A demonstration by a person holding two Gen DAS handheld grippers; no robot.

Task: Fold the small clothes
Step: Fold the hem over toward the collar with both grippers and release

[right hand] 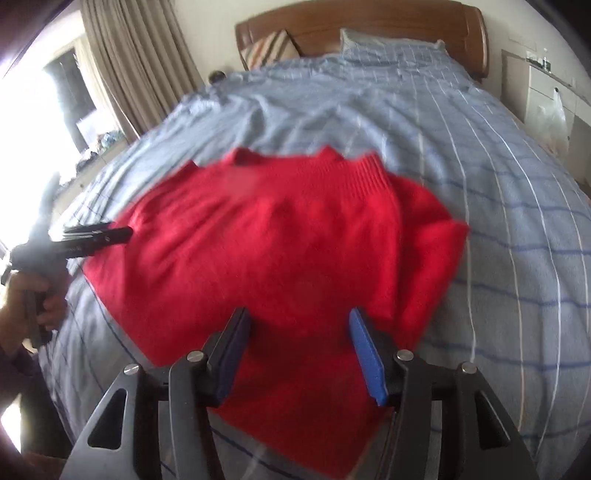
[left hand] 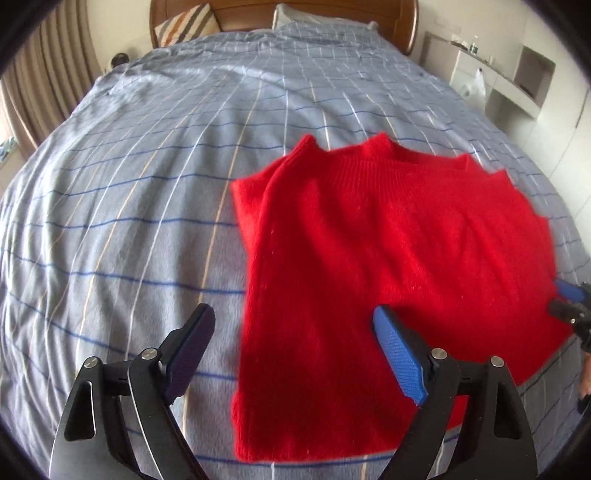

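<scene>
On bed (left hand: 147, 206), over blue checked cover: red knit sweater (left hand: 369, 258) lies flat, fuzzy, sleeves folded in, ribbed collar toward headboard (right hand: 369, 22). Left tongs (left hand: 295, 354) gape wide, empty; right tongs (right hand: 295, 354) parted, empty, above hem.

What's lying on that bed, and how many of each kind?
Red sweater: 1
Striped cushion: 1
Blue checked pillow: 1
Total: 3, all on the blue checked bedspread. Both handheld grippers, left gripper and right gripper, are open above the sweater.
</scene>
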